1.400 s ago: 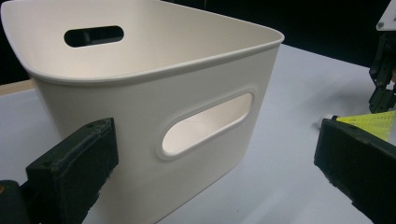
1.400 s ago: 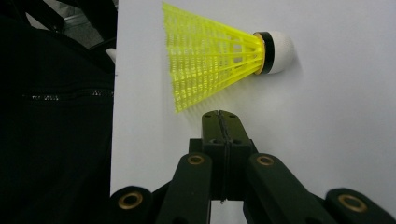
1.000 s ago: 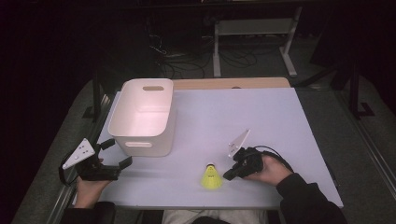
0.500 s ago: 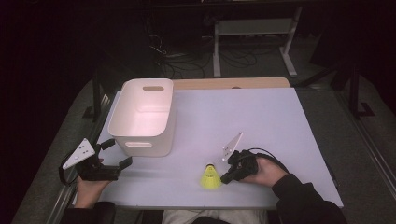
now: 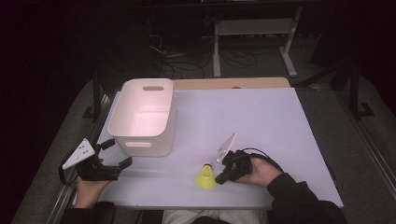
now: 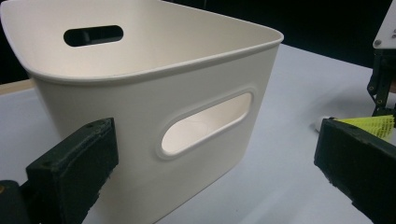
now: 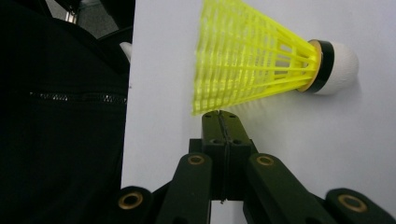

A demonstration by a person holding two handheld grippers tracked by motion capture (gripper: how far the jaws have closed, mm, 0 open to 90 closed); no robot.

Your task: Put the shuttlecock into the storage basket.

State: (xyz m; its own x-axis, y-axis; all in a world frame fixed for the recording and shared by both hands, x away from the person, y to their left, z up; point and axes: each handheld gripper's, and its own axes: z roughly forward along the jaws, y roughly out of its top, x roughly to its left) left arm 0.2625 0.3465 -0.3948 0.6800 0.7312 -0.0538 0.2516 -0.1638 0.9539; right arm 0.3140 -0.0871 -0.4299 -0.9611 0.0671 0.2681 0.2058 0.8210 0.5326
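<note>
A yellow shuttlecock [image 5: 205,177] with a white cork tip lies on its side near the table's front edge; the right gripper view shows its mesh skirt [image 7: 252,70] close up. My right gripper [image 5: 218,179] is shut, jaws pressed flat together, and its tips [image 7: 222,114] sit right at the skirt's rim. I cannot tell whether they pinch it. My left gripper [image 5: 116,152] stands open at the front left, aimed at the near wall of a white plastic bin [image 5: 144,145]. In the left gripper view the bin's handle slot [image 6: 205,123] lies between the spread jaws, with the shuttlecock [image 6: 369,123] at the right edge.
The pale table [image 5: 261,121] has free surface to the right of and behind the bin. A wooden strip [image 5: 233,83] runs along the far edge. Beyond it, in the dark, are a metal stand [image 5: 254,28] and cables on the floor.
My right gripper has shifted a little left and nearer the front edge, up to the shuttlecock's skirt. The left gripper and the bin have stayed put.
</note>
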